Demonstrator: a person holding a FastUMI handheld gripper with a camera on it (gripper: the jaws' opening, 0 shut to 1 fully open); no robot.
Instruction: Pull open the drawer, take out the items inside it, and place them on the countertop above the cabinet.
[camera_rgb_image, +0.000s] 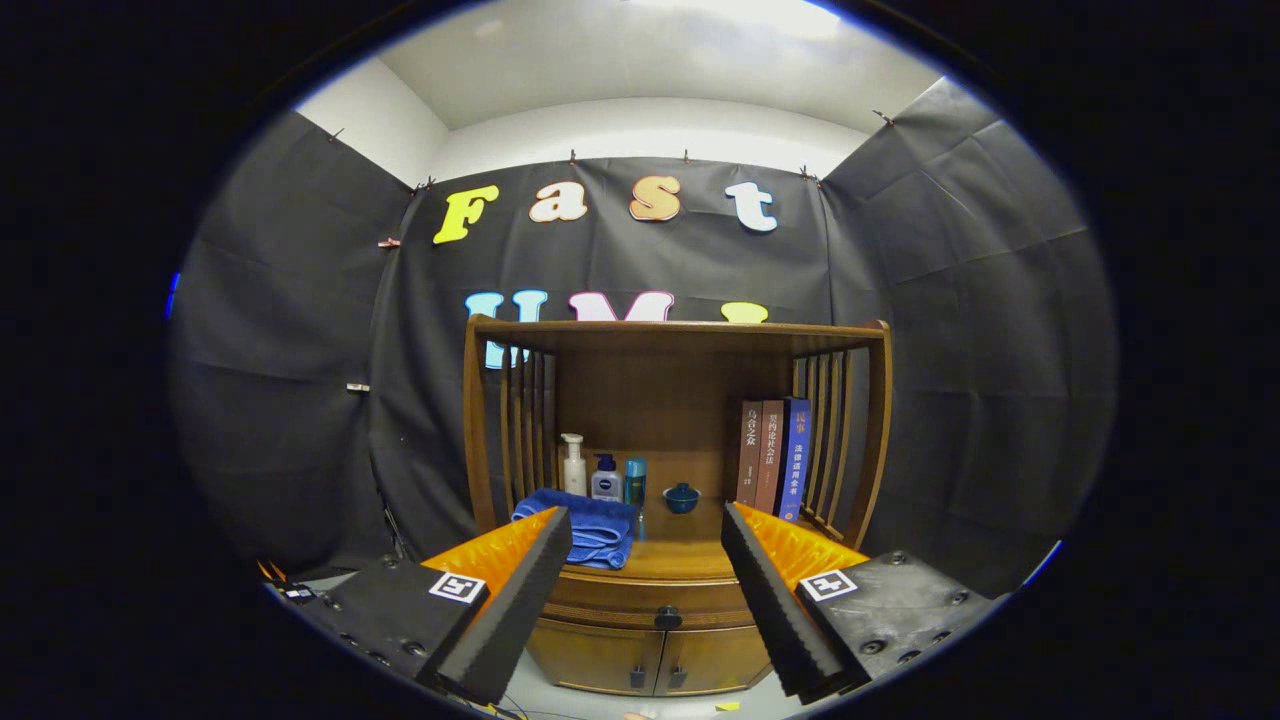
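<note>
**Lining up on the drawer knob**

Gripper view: the gripper (648, 535) is released, fingers spread wide with nothing between them, well short of the cabinet (660, 640). The drawer (650, 600) sits shut under the countertop (680, 562), its dark knob (668, 618) between and beyond the fingers. To do this step well, I judge it best to drop lower, centre the fingers on the knob, close on it squarely, then pull straight back.

On the countertop lie a blue towel (595, 530), three bottles (605, 478), a small blue pot (682, 497) and books (772, 455). The towel overhangs near the drawer's top edge and could snag a finger. The drawer's contents are hidden.
</note>
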